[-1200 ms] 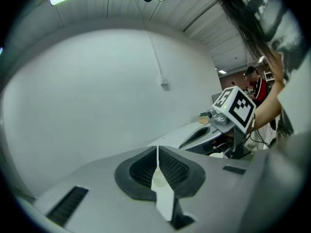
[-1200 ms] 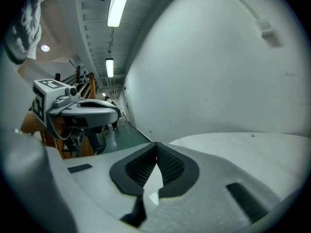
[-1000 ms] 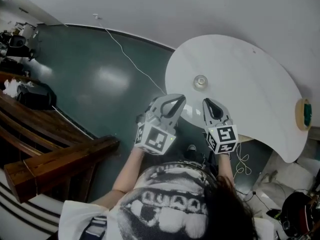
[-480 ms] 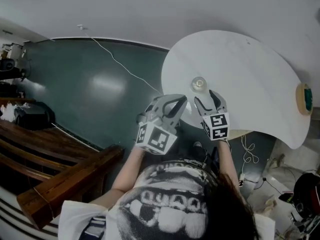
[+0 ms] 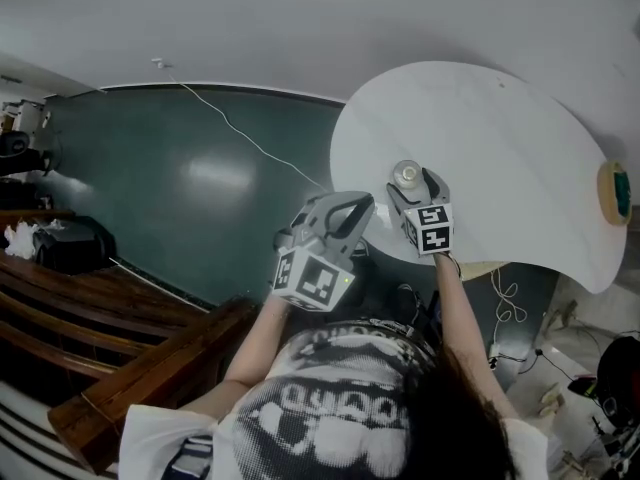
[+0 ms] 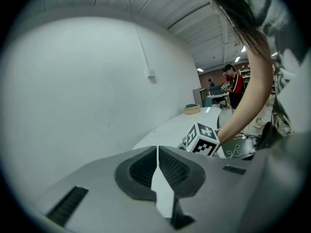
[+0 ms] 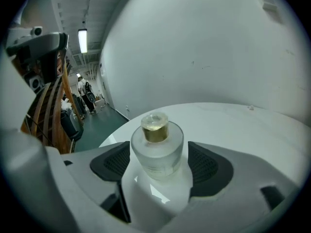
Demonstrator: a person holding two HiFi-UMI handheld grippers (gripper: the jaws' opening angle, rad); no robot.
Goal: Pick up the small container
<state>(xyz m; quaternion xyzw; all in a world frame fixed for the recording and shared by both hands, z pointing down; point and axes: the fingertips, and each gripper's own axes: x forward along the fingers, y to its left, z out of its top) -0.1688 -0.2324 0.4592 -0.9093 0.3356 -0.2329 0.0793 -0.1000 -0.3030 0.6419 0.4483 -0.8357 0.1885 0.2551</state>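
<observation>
The small container (image 5: 406, 174), a frosted glass jar with a gold neck and clear stopper, stands upright near the front edge of the white round table (image 5: 500, 138). My right gripper (image 5: 413, 183) reaches over that edge, and its jaws are opening. In the right gripper view the container (image 7: 156, 147) sits between the two dark pads (image 7: 112, 163) with a small gap on each side, so the right gripper (image 7: 158, 166) is not pressing on it. To its left, my left gripper (image 5: 358, 204) hangs off the table. Its jaws meet on nothing in the left gripper view (image 6: 158, 152).
A tan ring with a green middle (image 5: 613, 193) lies at the table's right edge. Dark green floor (image 5: 200, 168) with a white cable (image 5: 250, 138) lies to the left, and wooden beams (image 5: 150, 368) at lower left. Loose cables (image 5: 505, 298) hang under the table.
My right gripper moved forward over the table edge to the container, and its jaws went from shut to wide apart around it. The left gripper stayed where it was.
</observation>
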